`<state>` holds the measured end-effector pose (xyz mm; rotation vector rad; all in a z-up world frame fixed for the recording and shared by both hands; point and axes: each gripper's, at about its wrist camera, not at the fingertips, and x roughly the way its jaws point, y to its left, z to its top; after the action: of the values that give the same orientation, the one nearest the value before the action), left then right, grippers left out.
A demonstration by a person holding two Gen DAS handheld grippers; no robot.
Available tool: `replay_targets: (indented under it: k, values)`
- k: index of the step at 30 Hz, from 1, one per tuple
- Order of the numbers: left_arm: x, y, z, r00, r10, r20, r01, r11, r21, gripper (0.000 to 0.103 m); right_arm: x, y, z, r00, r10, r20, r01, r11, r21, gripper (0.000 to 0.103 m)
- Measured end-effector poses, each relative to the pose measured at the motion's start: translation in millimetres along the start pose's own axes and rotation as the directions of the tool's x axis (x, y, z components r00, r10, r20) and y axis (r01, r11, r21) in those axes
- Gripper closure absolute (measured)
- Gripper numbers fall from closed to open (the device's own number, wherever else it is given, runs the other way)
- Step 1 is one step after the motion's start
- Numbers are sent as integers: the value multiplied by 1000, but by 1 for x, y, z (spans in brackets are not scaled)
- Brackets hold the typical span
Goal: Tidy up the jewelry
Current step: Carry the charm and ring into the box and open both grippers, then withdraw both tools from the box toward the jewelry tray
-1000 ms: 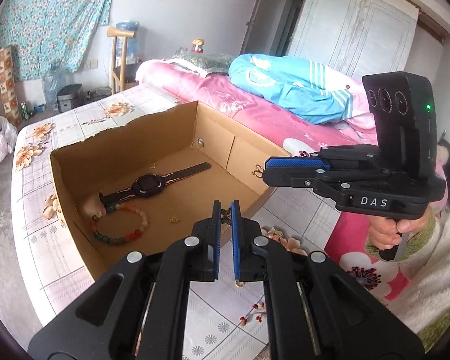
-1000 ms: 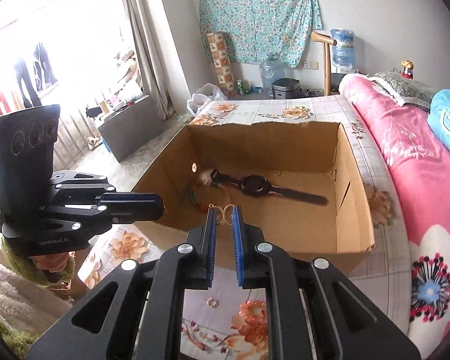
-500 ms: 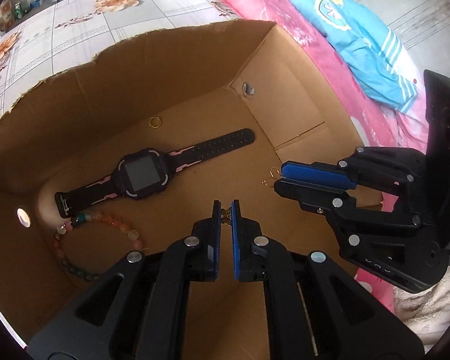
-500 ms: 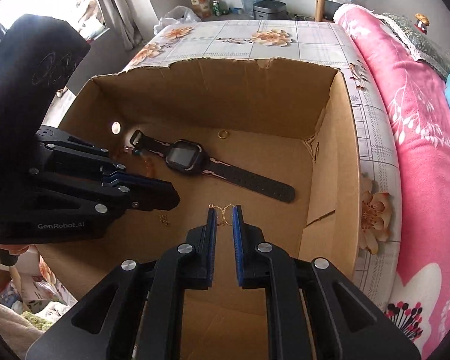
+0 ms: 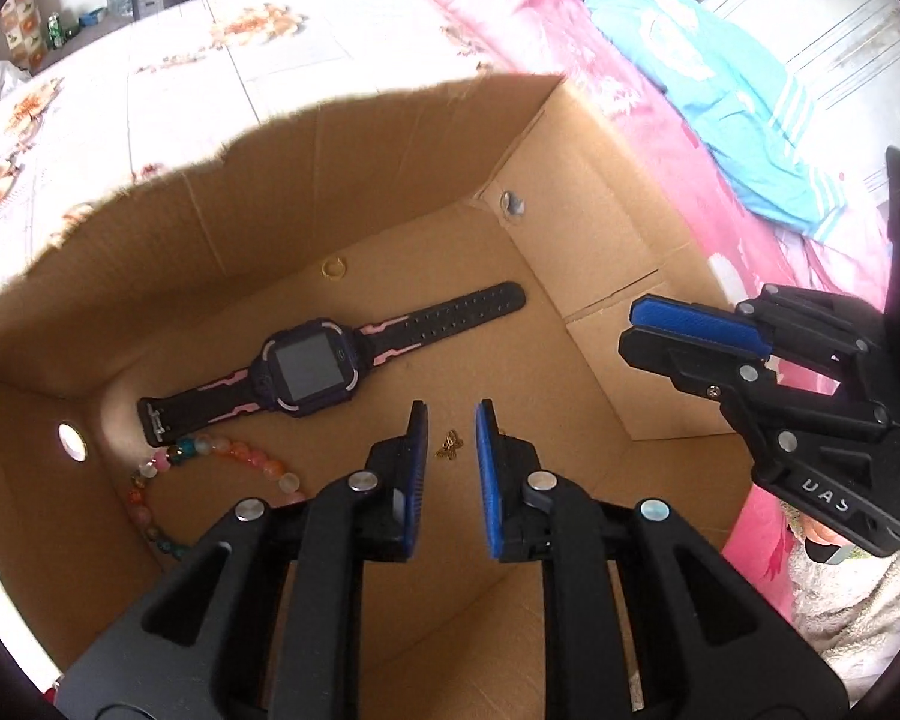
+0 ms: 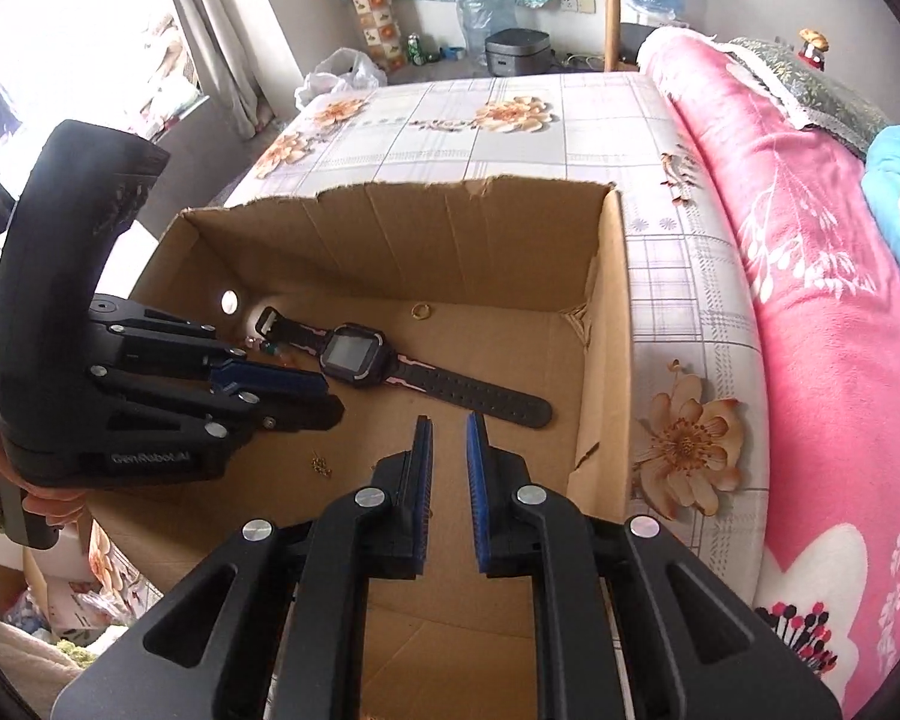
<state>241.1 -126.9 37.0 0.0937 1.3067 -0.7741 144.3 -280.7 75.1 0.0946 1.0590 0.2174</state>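
Observation:
An open cardboard box holds a black and pink watch, a bead bracelet and a gold ring. My left gripper points down into the box and its jaws are opening. A small gold earring shows in the gap, clear of both pads, on the box floor. A gold earring also lies below the left gripper's tips. My right gripper hangs over the box floor, its pads a narrow gap apart with nothing visible between them.
The box sits on a floral bed sheet. A pink blanket runs along the right and a blue garment lies on it. The box's right wall stands close to the right gripper. A hand holds the left gripper's handle.
Both grippers dropped from above the box's near edge down into it. The left jaws parted and the earring left its pads. The earring at the right gripper's tips is gone from view.

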Motion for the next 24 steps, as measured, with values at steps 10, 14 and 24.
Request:
replay_targets:
  k: [10, 14, 24]
  values:
    - [-105, -33, -62, 942, -24, 334, -37, 984, 175, 77, -68, 16, -45, 975, 65, 213, -74, 997, 33, 67]
    - [-134, -45, -113, 909, -35, 415, -74, 967, 243, 56, -90, 28, -77, 956, 81, 280, -96, 995, 39, 55]
    - [-135, -43, -206, 919, -34, 392, -68, 968, 242, 27, -93, 43, -156, 962, -48, 271, 8, 989, 148, 33]
